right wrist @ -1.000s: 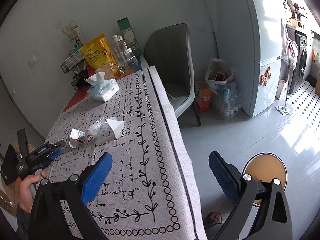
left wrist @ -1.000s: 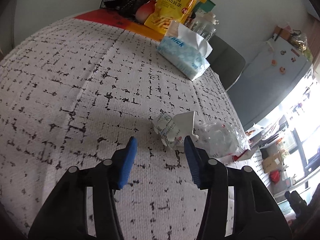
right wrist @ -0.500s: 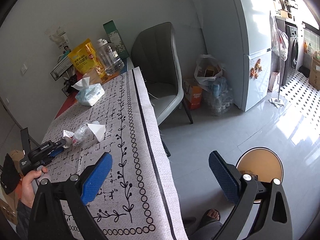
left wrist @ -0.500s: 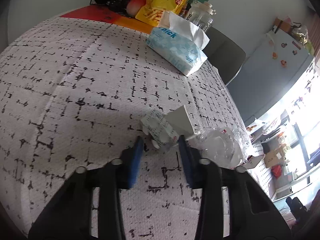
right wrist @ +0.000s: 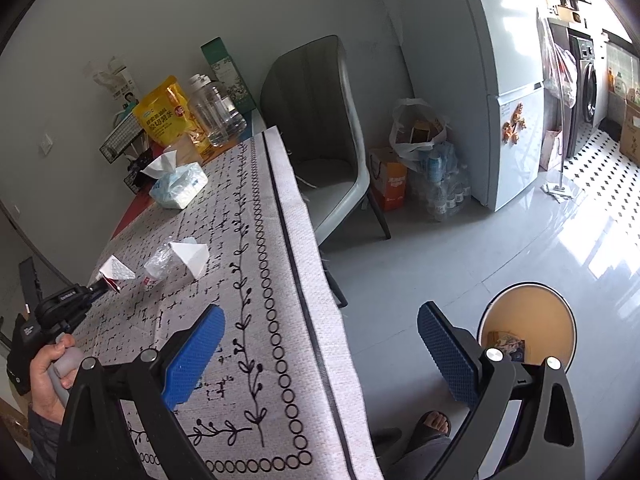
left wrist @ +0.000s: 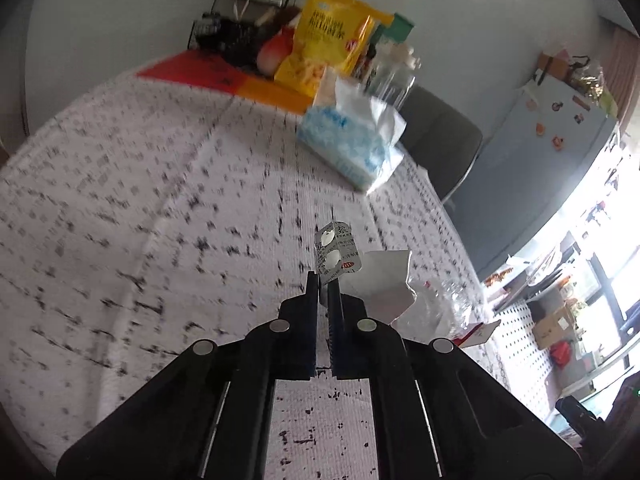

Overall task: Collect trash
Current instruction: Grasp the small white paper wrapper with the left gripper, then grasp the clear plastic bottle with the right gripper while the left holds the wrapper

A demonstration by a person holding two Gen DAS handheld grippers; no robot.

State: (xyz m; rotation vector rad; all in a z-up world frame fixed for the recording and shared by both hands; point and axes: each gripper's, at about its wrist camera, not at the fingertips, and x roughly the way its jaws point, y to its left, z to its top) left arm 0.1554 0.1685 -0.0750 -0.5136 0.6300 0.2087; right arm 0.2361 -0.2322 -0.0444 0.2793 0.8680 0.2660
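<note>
My left gripper (left wrist: pixel 325 280) is shut on a silver printed blister wrapper (left wrist: pixel 335 252) and holds it a little above the tablecloth; it also shows in the right wrist view (right wrist: pixel 114 271). A white folded paper (left wrist: pixel 384 280) and a crumpled clear plastic bag (left wrist: pixel 444 304) lie on the cloth just right of it; both show in the right wrist view, paper (right wrist: pixel 192 254), bag (right wrist: pixel 162 264). My right gripper (right wrist: pixel 320 344) is open and empty above the table's near right edge. A round bin (right wrist: pixel 528 324) with some trash inside stands on the floor below it.
A blue tissue pack (left wrist: pixel 352 148), a yellow snack bag (left wrist: pixel 328 40), a clear jar (right wrist: pixel 216 116) and a wire rack (left wrist: pixel 240 12) stand at the table's far end. A grey chair (right wrist: pixel 324 136) is beside the table. Boxes, bottles and a fridge (right wrist: pixel 500 80) stand by the wall.
My left gripper moved onto the wrapper, closed on it and lifted it off the cloth. My right gripper stayed open and shifted slightly.
</note>
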